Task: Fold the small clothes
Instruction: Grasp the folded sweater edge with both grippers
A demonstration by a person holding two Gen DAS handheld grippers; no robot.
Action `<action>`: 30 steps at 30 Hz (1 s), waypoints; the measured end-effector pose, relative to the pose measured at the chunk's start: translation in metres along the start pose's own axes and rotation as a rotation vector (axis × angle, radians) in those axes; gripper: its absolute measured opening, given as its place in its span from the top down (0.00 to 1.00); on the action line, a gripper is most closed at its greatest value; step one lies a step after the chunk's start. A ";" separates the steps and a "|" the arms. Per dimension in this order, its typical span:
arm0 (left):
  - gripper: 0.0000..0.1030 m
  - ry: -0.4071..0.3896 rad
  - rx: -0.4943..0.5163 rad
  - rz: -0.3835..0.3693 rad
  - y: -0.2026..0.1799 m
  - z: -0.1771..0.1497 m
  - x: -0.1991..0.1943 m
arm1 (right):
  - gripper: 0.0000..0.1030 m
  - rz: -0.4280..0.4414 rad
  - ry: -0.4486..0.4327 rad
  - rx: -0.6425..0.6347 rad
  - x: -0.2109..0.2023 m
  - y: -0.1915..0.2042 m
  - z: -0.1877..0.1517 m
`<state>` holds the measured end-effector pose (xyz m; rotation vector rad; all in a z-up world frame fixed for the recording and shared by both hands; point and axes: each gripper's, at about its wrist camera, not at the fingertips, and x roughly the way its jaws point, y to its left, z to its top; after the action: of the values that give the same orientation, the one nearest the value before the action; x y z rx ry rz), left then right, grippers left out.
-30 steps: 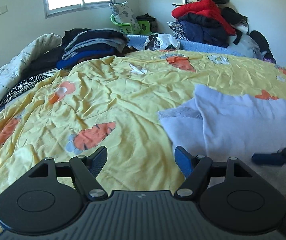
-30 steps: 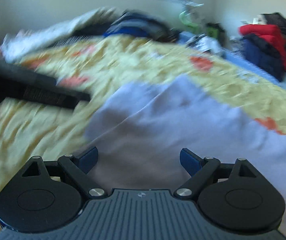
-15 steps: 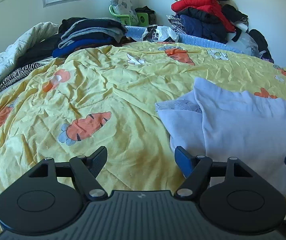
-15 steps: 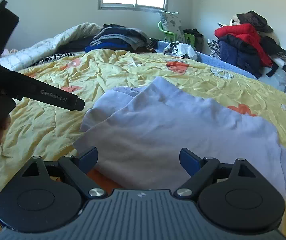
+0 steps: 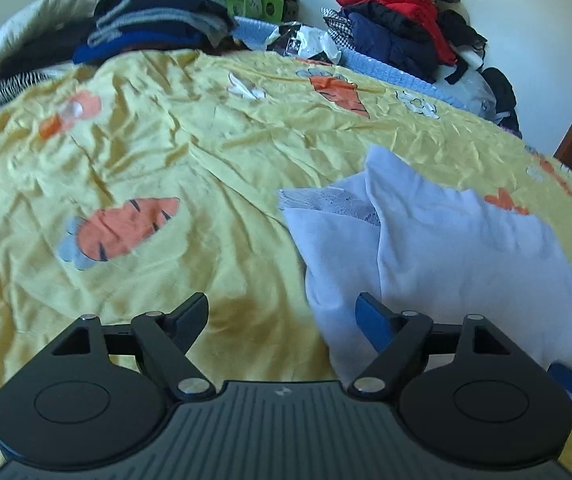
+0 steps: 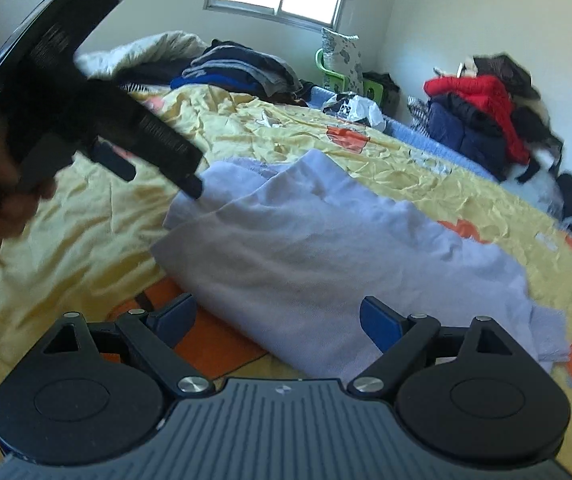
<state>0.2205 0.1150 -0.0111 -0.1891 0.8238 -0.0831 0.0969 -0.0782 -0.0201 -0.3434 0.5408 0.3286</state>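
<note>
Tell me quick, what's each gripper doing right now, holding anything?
Left gripper: open, jaws just widened, holding nothing, at the pale garment's edge.
Right gripper: open, holding nothing, over the garment.

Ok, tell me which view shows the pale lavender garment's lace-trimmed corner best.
The left wrist view. There the lace-trimmed corner of the pale lavender garment lies unobstructed on the yellow carrot-print sheet, with its pattern visible. In the right wrist view that end of the garment lies farther off, blurred, beside the left gripper's body, so no lace shows.
</note>
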 end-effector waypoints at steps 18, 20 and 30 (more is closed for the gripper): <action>0.04 0.070 -0.165 -0.396 0.003 0.045 0.069 | 0.20 -0.299 -0.070 -0.346 0.047 0.062 0.003; 0.04 0.079 -0.154 -0.423 -0.003 0.051 0.078 | 0.27 -0.291 -0.065 -0.341 0.054 0.065 0.009; 0.38 0.049 0.043 -0.311 -0.049 0.070 0.100 | 0.69 -0.273 -0.052 -0.417 0.080 0.075 0.021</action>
<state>0.3400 0.0622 -0.0268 -0.2744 0.8358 -0.3989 0.1413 0.0137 -0.0644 -0.8012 0.3653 0.1828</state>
